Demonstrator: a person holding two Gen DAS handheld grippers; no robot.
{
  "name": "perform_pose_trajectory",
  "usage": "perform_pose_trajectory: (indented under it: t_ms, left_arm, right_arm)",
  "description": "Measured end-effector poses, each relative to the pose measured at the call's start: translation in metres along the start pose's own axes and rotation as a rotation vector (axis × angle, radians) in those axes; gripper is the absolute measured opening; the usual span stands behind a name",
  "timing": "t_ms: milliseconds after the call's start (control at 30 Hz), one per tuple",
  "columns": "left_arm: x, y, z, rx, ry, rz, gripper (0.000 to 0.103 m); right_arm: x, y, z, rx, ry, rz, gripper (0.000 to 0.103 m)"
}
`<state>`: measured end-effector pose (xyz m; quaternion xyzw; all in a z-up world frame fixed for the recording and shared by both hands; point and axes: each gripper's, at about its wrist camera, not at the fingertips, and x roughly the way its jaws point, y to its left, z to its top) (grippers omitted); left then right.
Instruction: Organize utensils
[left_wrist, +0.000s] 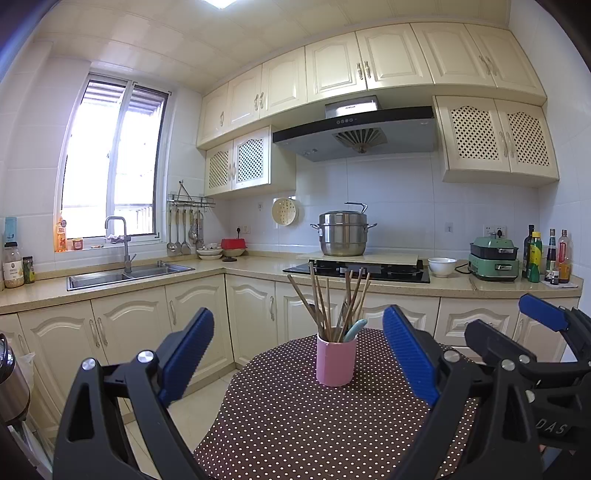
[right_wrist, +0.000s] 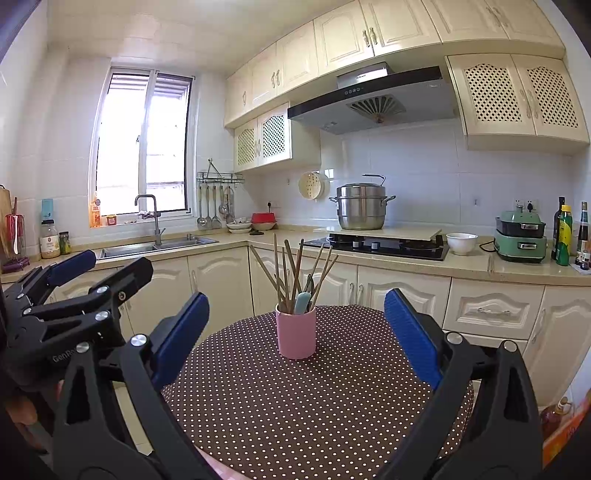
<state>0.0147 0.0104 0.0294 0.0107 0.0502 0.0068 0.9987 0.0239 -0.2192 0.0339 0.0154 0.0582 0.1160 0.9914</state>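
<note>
- Cream kitchen cabinets (left_wrist: 236, 317) and a beige counter run behind a round table (left_wrist: 295, 424) under a brown, white-dotted cloth.
- On that table, near its far edge, a pink cup (left_wrist: 335, 359) stands upright.
- From the pink cup rise wooden chopsticks (left_wrist: 320, 302), fanned outward, with a pale blue-green handle (left_wrist: 355, 329) leaning at the cup's right rim.
- Left gripper (left_wrist: 297, 360): jaws spread wide, blue pads either side of the pink cup in its view, nothing between them, short of the cup.
- Right gripper (right_wrist: 295, 334): likewise spread wide and holding nothing, short of the pink cup, just beside the left one.
- Behind the pink cup, on the counter: a steel steamer pot (left_wrist: 343, 233), a black hob (left_wrist: 358, 271), a white bowl (left_wrist: 442, 266).
</note>
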Motion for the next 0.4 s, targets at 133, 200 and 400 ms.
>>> perform_pose_trajectory:
  t_ms: [133, 200, 400]
  left_arm:
    - [0.010, 0.005, -0.008, -0.013, 0.026, 0.003, 0.091]
    - [0.020, 0.009, -0.014, -0.019, 0.053, 0.008, 0.091]
    - [0.069, 0.015, -0.039, -0.022, 0.176, 0.015, 0.091]
  right_arm:
    - [0.011, -0.001, -0.006, 0.023, 0.027, 0.020, 0.094]
    - [0.023, -0.003, -0.014, 0.046, 0.058, 0.038, 0.094]
    - [0.067, -0.008, -0.035, 0.069, 0.169, 0.052, 0.094]
